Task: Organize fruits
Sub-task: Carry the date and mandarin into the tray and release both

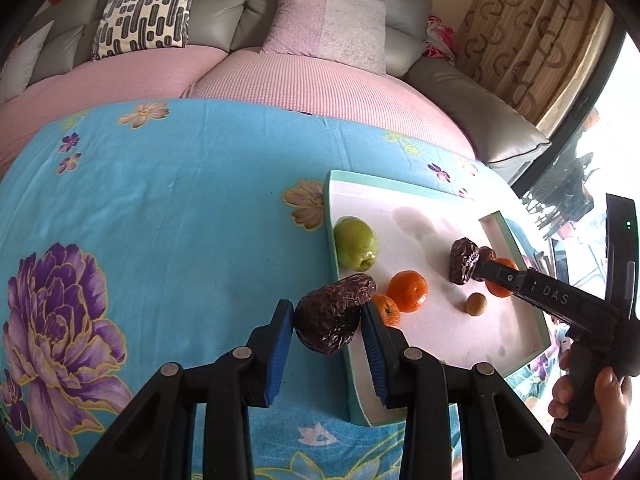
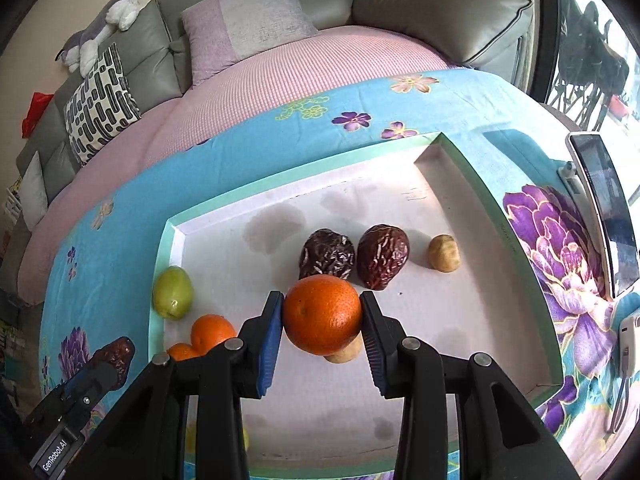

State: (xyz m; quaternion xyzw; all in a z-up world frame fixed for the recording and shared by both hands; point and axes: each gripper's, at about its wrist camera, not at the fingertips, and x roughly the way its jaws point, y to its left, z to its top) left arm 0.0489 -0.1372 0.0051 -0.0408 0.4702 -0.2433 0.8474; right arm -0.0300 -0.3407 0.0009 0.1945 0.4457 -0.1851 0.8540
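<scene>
Fruit is spread over a shallow white tray (image 2: 472, 168) with a mint-green rim, set on a table under a blue flowered cloth (image 1: 168, 200). The left tongs (image 1: 327, 322) are clamped on a wrinkled dark date (image 1: 332, 314), holding it just over the tray's near left edge, blue pads pressed against both its sides. The right tongs (image 2: 322, 316) grip an orange (image 2: 322, 314) the same way, lifted above the tray floor.

Just beyond the right tongs sit two more dark dates (image 2: 327, 254) side by side, touching or nearly so, and to their right, a little apart, a small tan round fruit (image 2: 443, 253). Another tan fruit (image 2: 344, 354) peeks out directly beneath the held orange. Off to the left of the right tongs, by the tray's left wall, lies a green fruit (image 2: 173, 293), and nearer in two small oranges (image 2: 212, 332) touch each other.

Seen from the left tongs, those same oranges lie just past the right fingertip. A hand (image 1: 600, 408) grips the handle of the right tool at the lower right. A grey sofa (image 1: 224, 4) with pink covers and cushions stands behind the table.
</scene>
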